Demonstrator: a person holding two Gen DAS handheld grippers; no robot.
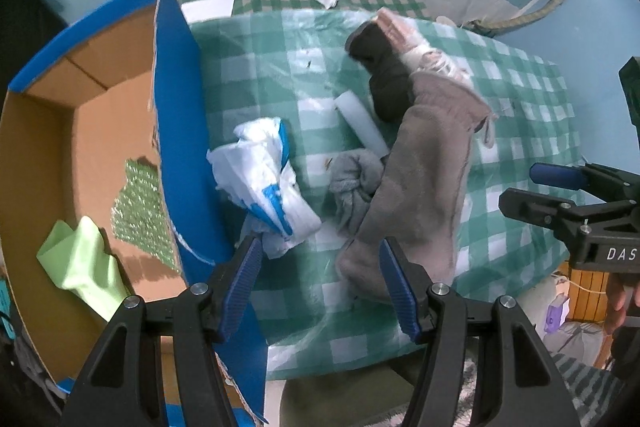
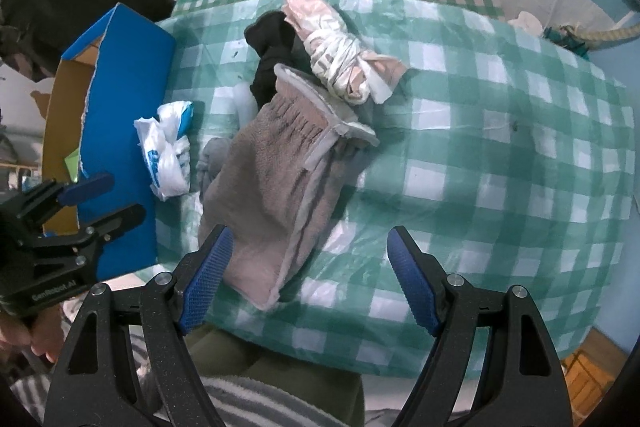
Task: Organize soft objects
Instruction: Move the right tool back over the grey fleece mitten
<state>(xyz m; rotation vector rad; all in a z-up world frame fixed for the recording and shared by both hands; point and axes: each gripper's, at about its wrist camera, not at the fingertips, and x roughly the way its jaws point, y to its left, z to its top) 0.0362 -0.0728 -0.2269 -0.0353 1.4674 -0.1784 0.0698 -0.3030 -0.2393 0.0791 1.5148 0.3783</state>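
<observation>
Both grippers, left and right, hang over the table with jaws apart, gripping nothing. Below them lies a grey towel, beside a box.

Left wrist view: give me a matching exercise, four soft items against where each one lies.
Items:
1. light green cloth
2. white and blue plastic bag
3. grey fleece garment
4. black sock

Places:
A. at the far end of the pile, under a pink bundle
B. inside the cardboard box
C. on the checked cover, right beside the box's blue wall
D. stretched down the middle of the pile

Pairs: 1-B, 2-C, 3-D, 4-A
</observation>
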